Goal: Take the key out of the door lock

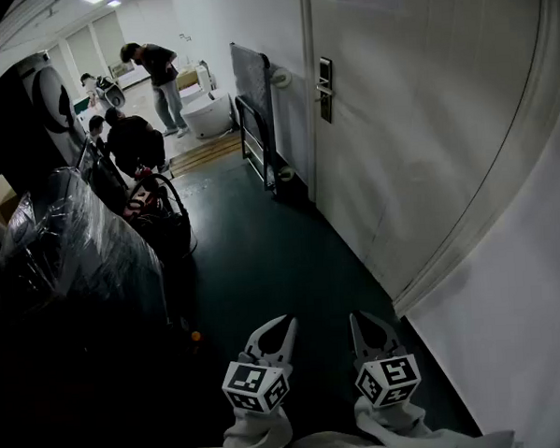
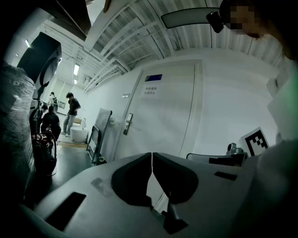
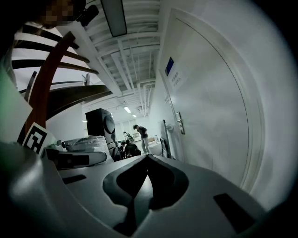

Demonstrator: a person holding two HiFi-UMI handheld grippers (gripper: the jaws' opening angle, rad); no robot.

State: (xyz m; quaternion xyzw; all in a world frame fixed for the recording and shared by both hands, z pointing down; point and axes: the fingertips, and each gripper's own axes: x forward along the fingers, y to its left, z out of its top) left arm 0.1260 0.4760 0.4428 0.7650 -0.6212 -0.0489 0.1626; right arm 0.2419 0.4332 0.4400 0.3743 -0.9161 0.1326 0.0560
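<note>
Presumably the key is sitting in the door lock [image 1: 324,90] on the white door [image 1: 415,118], well ahead of both grippers, though it is too small to make out from here. It is likely handling as a small, stiff, light and rather slippery bit of metal, so pinching its flat head squarely is looking best. The left gripper [image 1: 283,323] is showing its jaws pressed fully together on nothing, and the right gripper [image 1: 360,319] is likewise showing closed, empty jaws.

We count two grippers, left gripper [image 1: 285,321] and right gripper [image 1: 360,317]; one door [image 1: 415,118]; one door lock [image 1: 325,90]; one standing person [image 1: 160,70] and one crouching person [image 1: 130,137], upper left.
</note>
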